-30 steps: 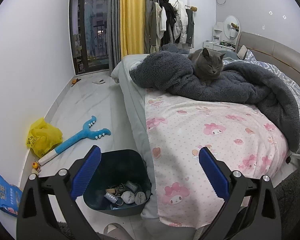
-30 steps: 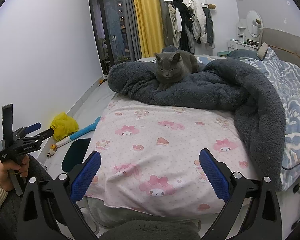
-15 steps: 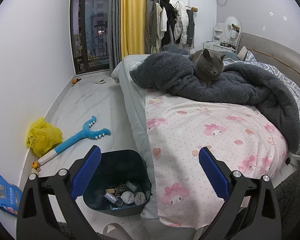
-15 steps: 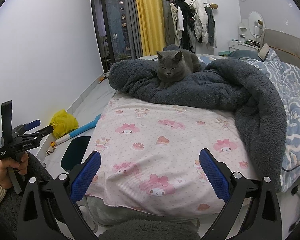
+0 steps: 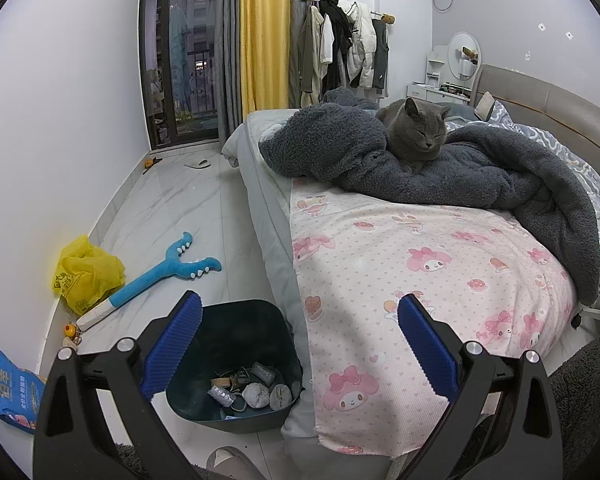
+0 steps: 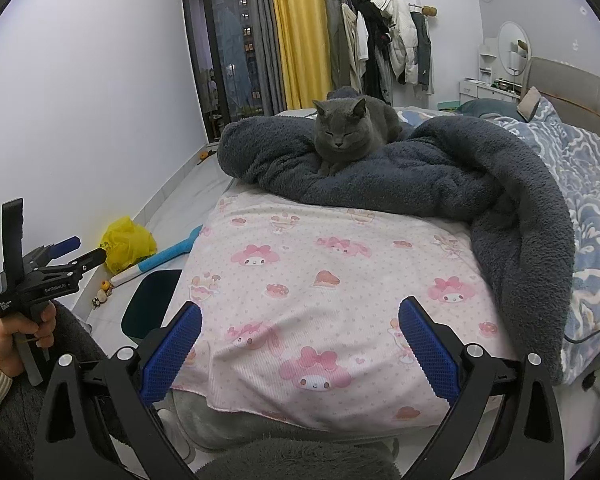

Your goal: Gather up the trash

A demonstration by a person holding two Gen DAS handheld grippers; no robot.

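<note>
Drifted slightly rightward over bed (image 6: pixel 340 280); both tongs, left (image 5: pixel 300 344) and right (image 6: pixel 300 344), wide, empty. Trash bin (image 5: pixel 236 364) on floor at bed's corner, partly filled; yellow bag (image 5: pixel 86 274) uncollected by wall.

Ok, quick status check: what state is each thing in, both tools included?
left tool: open, empty
right tool: open, empty
trash bin: on floor beside bed, some trash inside
yellow bag: crumpled on floor by wall
blue snack packet: lying on floor
blue toy: lying on floor
cat: resting on grey blanket, eyes shut
</note>
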